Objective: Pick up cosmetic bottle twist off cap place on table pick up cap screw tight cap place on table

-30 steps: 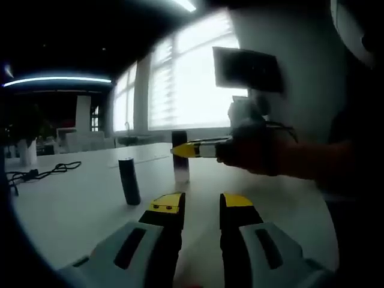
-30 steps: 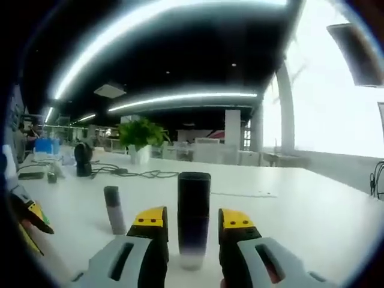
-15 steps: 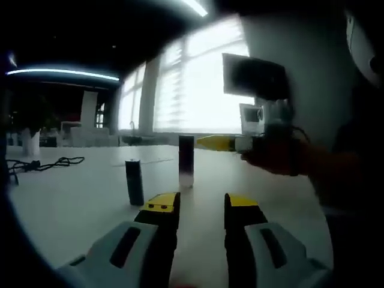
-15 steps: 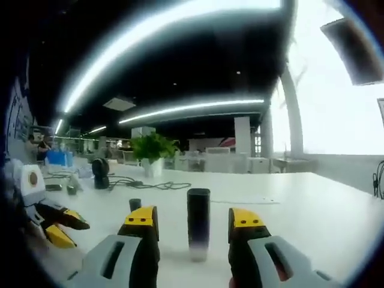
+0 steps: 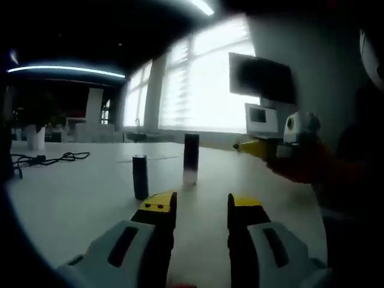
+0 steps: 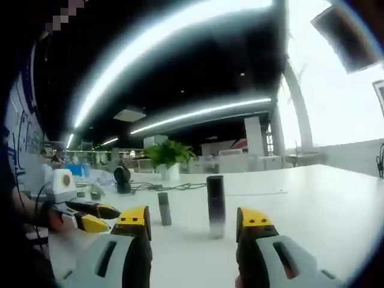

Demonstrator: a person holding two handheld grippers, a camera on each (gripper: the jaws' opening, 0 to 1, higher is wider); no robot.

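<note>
A tall dark cosmetic bottle (image 5: 191, 158) with a pale base stands upright on the white table (image 5: 72, 198); in the right gripper view the bottle (image 6: 215, 206) stands a short way beyond my jaws. A shorter dark cylinder (image 5: 140, 176) stands beside it, and this cylinder (image 6: 164, 208) sits left of the bottle in the right gripper view. My left gripper (image 5: 199, 203) is open and empty, low over the table. My right gripper (image 6: 195, 218) is open and empty, drawn back from the bottle; in the left gripper view the right gripper (image 5: 264, 149) is held by a hand at the right.
Black cables (image 5: 51, 159) lie on the table at the far left. A potted plant (image 6: 168, 157) and a dark round device (image 6: 123, 178) with cables stand at the table's far side. A monitor (image 5: 261, 78) hangs by the bright windows. The left gripper (image 6: 90, 216) enters the right gripper view low on the left.
My right gripper has drawn back from the bottle, which stays standing on the table. Both views have shifted backwards, so bottle and cylinder look smaller and farther.
</note>
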